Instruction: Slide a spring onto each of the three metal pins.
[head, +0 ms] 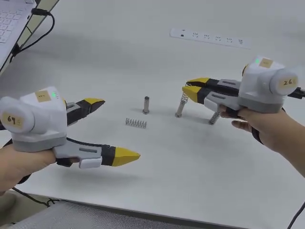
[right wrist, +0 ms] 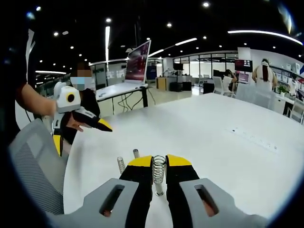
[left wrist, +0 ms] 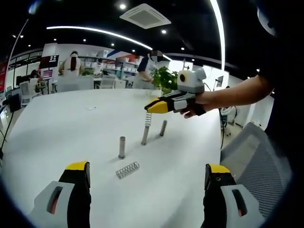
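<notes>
**Counter** [head: 157,191]: white and flat. It carries every item below.

**Bare pin** [head: 146,105]: upright with nothing on it. It is the leftmost of the three pins in the head view.

**Loose spring** [head: 136,123]: lies on its side on the counter. It is just in front of the bare pin and does not touch it.

**Middle pin** [head: 179,110]: stands to the right of the bare pin. Its lower shaft is uncovered and its upper part is inside a spring.

**Middle spring** [right wrist: 159,170]: sits around the top of the middle pin, between the right jaws.

**End pin** [head: 211,122]: stands to the right of the middle pin, below the right gripper's body.

**End spring** [head: 216,116]: sits around the end pin and covers most of the shaft that shows.

**Right gripper** [head: 193,87]: held in a hand [head: 267,126] above the middle pin. Its jaws are narrow and closed on the middle spring, with one yellow tip on each side of the coil.

**Left gripper** [head: 112,129]: held above the counter on the near side of the loose spring. Its jaws are spread wide with nothing between them.

**Power strip** [head: 209,38]: white, and lies along the far part of the counter, well apart from the pins.

**Laptop** [head: 9,19]: sits at the far left corner, with a black cable [head: 45,28] beside it.
</notes>
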A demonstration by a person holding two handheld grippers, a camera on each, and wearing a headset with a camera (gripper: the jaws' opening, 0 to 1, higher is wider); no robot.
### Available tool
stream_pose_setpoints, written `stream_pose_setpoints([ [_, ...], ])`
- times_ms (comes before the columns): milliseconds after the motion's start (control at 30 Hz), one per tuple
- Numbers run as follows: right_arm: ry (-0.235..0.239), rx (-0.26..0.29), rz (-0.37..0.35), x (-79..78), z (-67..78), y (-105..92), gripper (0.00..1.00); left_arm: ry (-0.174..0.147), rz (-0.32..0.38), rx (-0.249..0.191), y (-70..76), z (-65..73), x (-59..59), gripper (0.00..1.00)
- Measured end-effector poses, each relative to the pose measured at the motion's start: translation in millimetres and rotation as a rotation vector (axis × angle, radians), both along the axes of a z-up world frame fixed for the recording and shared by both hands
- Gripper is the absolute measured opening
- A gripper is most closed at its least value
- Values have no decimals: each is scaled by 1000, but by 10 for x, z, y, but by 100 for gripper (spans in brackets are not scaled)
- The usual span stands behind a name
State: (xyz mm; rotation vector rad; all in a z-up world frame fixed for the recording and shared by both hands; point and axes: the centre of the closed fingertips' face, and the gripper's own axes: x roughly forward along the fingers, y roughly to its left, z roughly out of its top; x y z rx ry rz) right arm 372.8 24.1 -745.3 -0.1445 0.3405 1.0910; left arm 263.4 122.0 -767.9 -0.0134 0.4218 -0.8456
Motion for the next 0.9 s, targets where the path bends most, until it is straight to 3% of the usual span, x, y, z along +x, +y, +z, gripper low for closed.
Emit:
stream_pose_setpoints([
  [900, 0, -44, -8, -5, -163, -4, 7, 3, -2, 4, -4, -21, -8, 98],
])
